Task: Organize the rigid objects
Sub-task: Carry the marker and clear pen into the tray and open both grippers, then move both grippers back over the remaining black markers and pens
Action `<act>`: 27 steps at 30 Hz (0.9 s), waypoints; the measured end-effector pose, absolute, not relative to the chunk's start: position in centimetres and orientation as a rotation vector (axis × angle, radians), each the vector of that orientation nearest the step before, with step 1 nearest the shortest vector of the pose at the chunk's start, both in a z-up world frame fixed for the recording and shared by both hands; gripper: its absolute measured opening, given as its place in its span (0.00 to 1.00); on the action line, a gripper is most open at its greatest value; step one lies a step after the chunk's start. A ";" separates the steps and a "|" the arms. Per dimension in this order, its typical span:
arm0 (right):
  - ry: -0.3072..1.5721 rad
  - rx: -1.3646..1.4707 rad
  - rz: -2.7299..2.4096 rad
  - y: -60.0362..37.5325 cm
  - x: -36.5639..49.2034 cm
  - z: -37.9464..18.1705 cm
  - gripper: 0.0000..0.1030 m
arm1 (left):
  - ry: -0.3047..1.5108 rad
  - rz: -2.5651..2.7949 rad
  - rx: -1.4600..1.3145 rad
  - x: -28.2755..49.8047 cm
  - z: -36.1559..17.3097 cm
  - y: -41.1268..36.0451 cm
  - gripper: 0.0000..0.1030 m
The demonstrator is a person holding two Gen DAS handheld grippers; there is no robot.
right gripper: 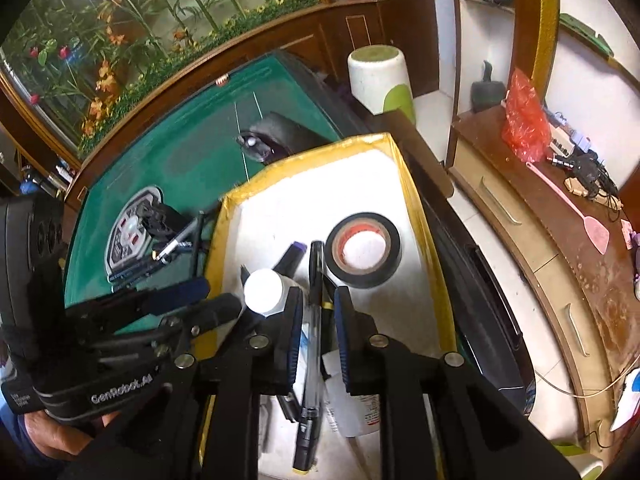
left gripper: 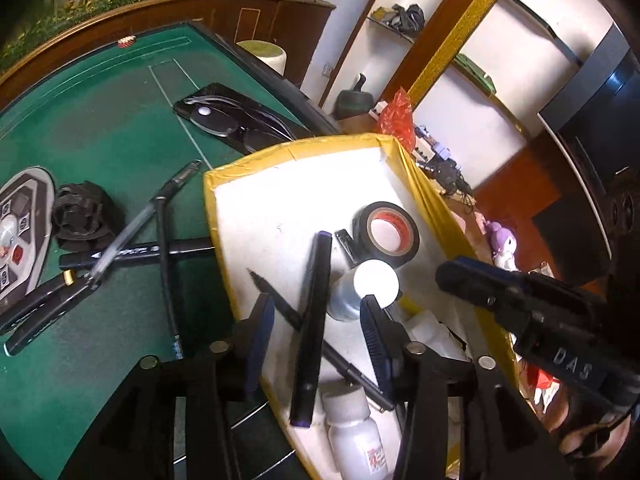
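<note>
A white tray (left gripper: 280, 200) with a yellow taped rim is set on the green table (left gripper: 120, 128). Both grippers are held above the tray, pointed steeply down.

Left gripper (left gripper: 318, 322): the jaws are seen apart. A thick black marker (left gripper: 314, 312) with purple ends lies in the tray between the 2 pads; neither pad is seen pressing on it. A thin black pen (left gripper: 276, 296) crosses under the marker. A white-capped bottle (left gripper: 362, 290) lies just beside the right-hand pad.

Right gripper (right gripper: 318, 312): the jaws are seen slightly apart. A clear ballpoint pen (right gripper: 314, 320) lies lengthwise in the gap between the pads; contact with the pads cannot be told. The white-capped bottle (right gripper: 266, 290) lies just left of the left-hand pad.

A roll of black tape (left gripper: 386, 234) lies flat in the tray, beyond both grippers. A second white bottle (left gripper: 354, 432) lies at the near end of the tray.

Outside the tray, on the table to its left, 3 or more pens (left gripper: 120, 244) are crossed over one another; the exact count cannot be told.
</note>
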State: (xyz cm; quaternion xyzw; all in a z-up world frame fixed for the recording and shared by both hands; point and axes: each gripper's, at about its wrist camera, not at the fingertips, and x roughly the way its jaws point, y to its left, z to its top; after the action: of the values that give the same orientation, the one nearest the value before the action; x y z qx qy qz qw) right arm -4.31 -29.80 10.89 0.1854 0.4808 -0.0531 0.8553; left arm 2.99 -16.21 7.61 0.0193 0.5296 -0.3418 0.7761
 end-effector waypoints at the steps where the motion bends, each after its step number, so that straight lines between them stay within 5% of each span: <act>1: 1.000 0.394 -0.108 -29.7 -4.3 11.2 0.15 | 1.143 -0.745 0.031 3.0 7.8 -15.8 0.47; 14: 0.983 0.375 -0.052 -26.3 -3.8 12.3 0.25 | 1.042 -0.569 -0.132 6.3 9.8 -2.6 0.55; 27: 1.027 0.354 -0.023 -25.0 -4.3 11.4 0.25 | 1.116 -0.362 0.013 14.8 2.9 3.2 0.56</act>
State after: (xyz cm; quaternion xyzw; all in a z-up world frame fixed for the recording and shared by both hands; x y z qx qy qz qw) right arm -4.34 -24.98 11.38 0.1686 0.4886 -0.0110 0.8560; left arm 14.85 3.16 2.88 0.0060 0.5267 -0.1710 0.8327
